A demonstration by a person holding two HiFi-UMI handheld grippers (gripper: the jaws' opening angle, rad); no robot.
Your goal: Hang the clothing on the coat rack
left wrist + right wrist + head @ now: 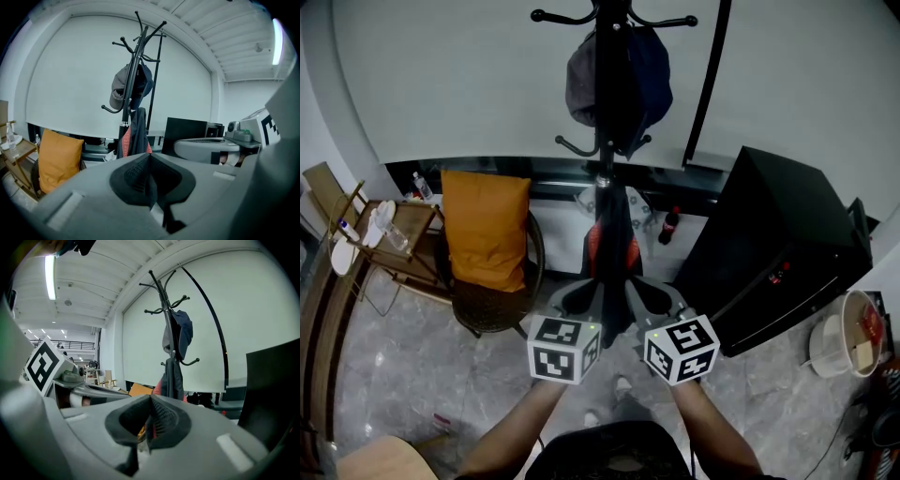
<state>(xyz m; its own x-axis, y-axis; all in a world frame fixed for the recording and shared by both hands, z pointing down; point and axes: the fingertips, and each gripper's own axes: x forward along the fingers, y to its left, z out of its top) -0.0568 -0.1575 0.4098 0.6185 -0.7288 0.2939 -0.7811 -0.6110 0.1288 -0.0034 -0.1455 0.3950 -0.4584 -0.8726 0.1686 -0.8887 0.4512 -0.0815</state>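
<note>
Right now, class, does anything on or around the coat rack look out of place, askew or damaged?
Nothing stands out. The jacket hangs on the rack below two caps. The left gripper and right gripper are shut and empty.

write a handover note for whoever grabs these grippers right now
Left gripper: jaws together, holding nothing.
Right gripper: jaws together, holding nothing.
Both are held side by side in front of the coat rack.
The dark jacket with red on it hangs from the rack's lower part, apart from both grippers. A grey cap and a navy cap hang higher up.
Done: the jacket looks hung.
Left: probably nothing; I see no other garment waiting.
</note>
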